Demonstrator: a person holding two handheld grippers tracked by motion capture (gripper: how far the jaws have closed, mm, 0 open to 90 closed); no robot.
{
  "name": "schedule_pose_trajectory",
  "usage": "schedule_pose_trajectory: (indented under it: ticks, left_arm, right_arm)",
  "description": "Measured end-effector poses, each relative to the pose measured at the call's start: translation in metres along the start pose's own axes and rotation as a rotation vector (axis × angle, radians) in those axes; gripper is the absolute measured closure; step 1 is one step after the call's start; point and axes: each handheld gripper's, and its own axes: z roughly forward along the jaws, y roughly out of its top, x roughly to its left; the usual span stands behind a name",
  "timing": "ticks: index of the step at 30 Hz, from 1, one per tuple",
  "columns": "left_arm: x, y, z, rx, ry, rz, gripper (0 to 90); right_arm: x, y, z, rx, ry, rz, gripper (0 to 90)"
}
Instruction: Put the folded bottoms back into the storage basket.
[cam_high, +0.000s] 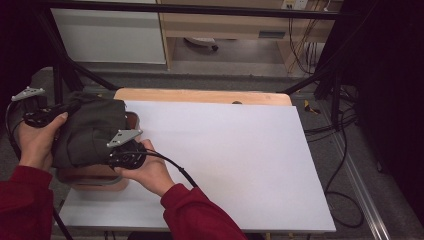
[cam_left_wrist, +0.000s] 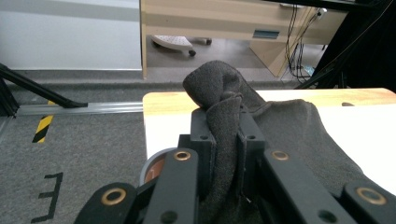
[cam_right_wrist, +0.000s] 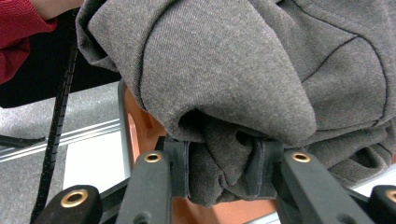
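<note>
The white sheet (cam_high: 230, 165) covering the table (cam_high: 200, 95) lies open to the right of both hands, with wide room to pass. At the left edge, the bunched dark garment (cam_high: 90, 132) heaps over a brown tray (cam_high: 92, 177), blocking that corner. Black frame bars (cam_high: 320, 75) stand beyond the far corners.

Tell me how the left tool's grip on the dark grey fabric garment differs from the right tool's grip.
The left tool pinches a thin upright fold of the dark grey fabric garment, its jaws close together; the right tool clamps a thick bunched wad, its jaws wider apart. The left tool grips the garment's far left edge, the right tool its near side. Both are shut on the cloth.
</note>
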Motion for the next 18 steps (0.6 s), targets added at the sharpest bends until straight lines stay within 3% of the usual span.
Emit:
schedule_pose_trajectory:
  ticks: [18]
  left_arm:
    - [0.005, -0.014, 0.010, 0.052, -0.013, -0.006, 80.2]
  right_arm:
    - [0.003, -0.011, 0.008, 0.026, 0.014, 0.012, 65.9]
